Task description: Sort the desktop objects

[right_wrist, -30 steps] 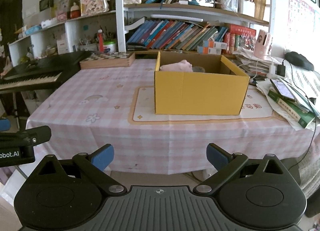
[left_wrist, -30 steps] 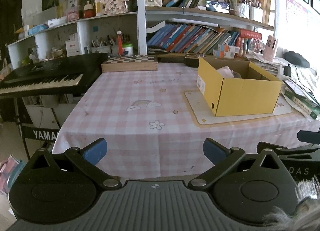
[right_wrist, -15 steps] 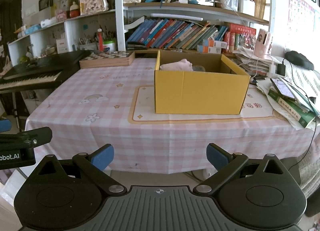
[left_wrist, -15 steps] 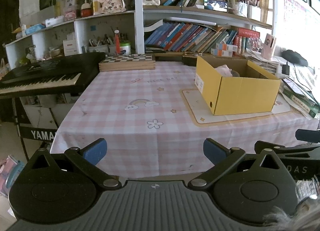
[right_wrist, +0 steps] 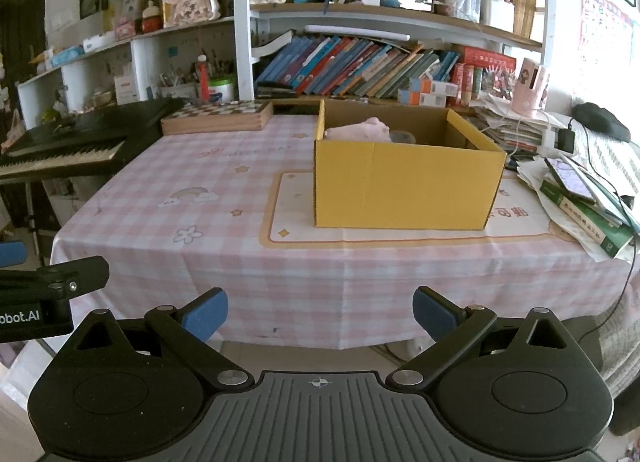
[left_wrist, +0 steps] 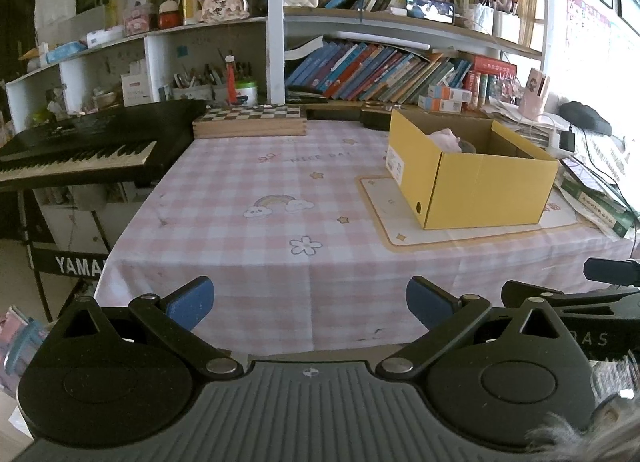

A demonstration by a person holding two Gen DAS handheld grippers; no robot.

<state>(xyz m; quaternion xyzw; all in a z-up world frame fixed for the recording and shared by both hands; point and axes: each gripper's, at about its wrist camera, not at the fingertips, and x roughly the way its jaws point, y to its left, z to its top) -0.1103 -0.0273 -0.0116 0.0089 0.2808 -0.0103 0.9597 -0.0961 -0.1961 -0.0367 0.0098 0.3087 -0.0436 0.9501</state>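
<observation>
From the left wrist view, the left gripper [left_wrist: 307,300] hangs off the near edge of the table [left_wrist: 248,189], its jaws spread wide with nothing between them. One yellow cardboard box [left_wrist: 472,173] sits ahead and to the right of it, on a cream mat [left_wrist: 384,213]; one pink soft thing [left_wrist: 444,138] and something grey beside it poke above the rim. One chessboard case [left_wrist: 250,121] lies far ahead at the table's back edge, and one black keyboard [left_wrist: 88,145] stands ahead and to the left. I count nothing loose on the cloth close to the claw. The risk here, I think, is a sideways swing knocking into the other gripper's body, which shows just to the right.

From the right wrist view, the right gripper [right_wrist: 320,312] is likewise released and empty, held short of the table edge. The box [right_wrist: 404,185] stands straight ahead of it. One stack of books and papers [right_wrist: 580,197] overhangs the table ahead and to the right, with one cable [right_wrist: 612,314] trailing down; a reach on that side could snag the cable or tip the stack. Reaching into the box, a finger could catch its near wall and shove it along the mat.
</observation>
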